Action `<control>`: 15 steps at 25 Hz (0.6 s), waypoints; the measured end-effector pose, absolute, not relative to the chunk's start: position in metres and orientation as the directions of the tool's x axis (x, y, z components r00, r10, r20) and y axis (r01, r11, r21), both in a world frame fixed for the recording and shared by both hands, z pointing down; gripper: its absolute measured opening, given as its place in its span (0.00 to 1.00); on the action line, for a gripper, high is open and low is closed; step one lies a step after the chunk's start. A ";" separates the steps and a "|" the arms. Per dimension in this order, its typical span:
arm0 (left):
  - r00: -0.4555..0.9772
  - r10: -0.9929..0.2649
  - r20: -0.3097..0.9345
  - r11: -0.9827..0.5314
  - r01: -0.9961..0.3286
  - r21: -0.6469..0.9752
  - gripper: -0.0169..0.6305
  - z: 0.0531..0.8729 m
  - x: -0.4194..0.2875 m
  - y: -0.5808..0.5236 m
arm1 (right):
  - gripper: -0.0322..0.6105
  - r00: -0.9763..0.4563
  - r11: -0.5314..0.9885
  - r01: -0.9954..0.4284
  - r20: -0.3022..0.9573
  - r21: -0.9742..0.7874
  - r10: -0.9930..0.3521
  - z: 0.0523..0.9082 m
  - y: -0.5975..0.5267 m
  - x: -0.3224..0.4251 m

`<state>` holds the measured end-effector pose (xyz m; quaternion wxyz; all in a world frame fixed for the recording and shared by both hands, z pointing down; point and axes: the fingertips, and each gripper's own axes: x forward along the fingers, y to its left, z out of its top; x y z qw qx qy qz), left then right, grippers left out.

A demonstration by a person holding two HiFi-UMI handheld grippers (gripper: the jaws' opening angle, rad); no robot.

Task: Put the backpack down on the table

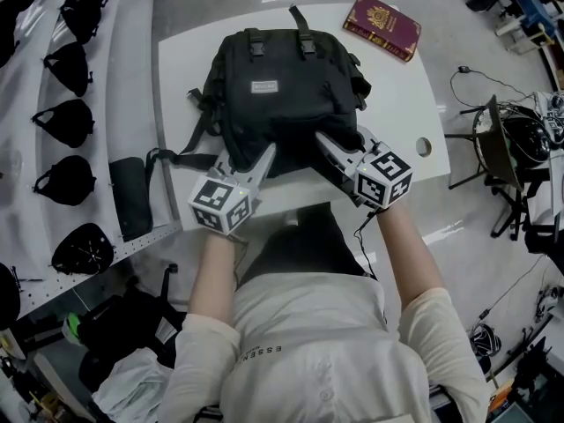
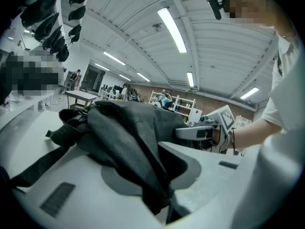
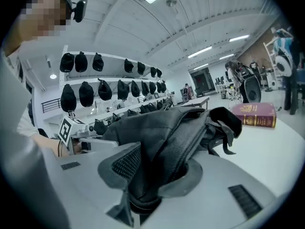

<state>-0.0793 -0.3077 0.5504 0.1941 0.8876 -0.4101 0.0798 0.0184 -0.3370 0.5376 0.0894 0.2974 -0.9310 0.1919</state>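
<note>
Nearest: the person's forearms reach over the near edge of the table (image 1: 401, 104), with a marker cube (image 1: 220, 204) on each gripper just at that edge.

Left gripper (image 2: 147, 168): jaws clamped on a fold of black backpack (image 1: 282, 86) fabric. The fold fills the gap and touches both jaws. It bites at the pack's near-left corner.

Right gripper (image 3: 152, 175): same at the near-right corner. A bunch of fabric and mesh padding sits between the jaws, in contact with both sides. Both grippers point away from the person, slightly down.

Backpack lies on the white table, roughly centred, front panel up with a small label showing. Its near edge is gathered in the two sets of jaws. Can't tell if that near edge is off the surface. A strap (image 1: 189, 139) trails from the pack's left side across the table to the left edge. Two buckles and the grab handle (image 1: 298, 18) are at the far end, handle pointing away.

Further out:
- Red hardback book (image 1: 382, 26) flat at the far-right corner, apart from the pack.
- Round cable hole (image 1: 424, 146) near the right edge.
- Left of the table, a white shelf (image 1: 123, 77) with a row of black caps (image 1: 69, 64).
- Right of the table, a chair (image 1: 493, 152) on the floor.
</note>
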 end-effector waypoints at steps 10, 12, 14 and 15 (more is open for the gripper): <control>0.649 -0.688 0.325 -0.580 -0.761 0.291 0.16 0.590 -0.078 -0.283 | 0.28 -0.781 0.704 -0.621 0.343 -0.344 -0.522 0.581 -0.312 0.023; 0.647 -0.690 0.325 -0.570 -0.762 0.306 0.16 0.597 -0.078 -0.280 | 0.28 -0.781 0.704 -0.621 0.350 -0.346 -0.517 0.587 -0.309 0.024; 0.643 -0.695 0.322 -0.563 -0.765 0.311 0.17 0.601 -0.078 -0.279 | 0.28 -0.782 0.703 -0.620 0.351 -0.348 -0.515 0.592 -0.307 0.025; 0.641 -0.698 0.319 -0.561 -0.767 0.313 0.17 0.603 -0.078 -0.278 | 0.29 -0.782 0.703 -0.619 0.351 -0.349 -0.514 0.594 -0.306 0.025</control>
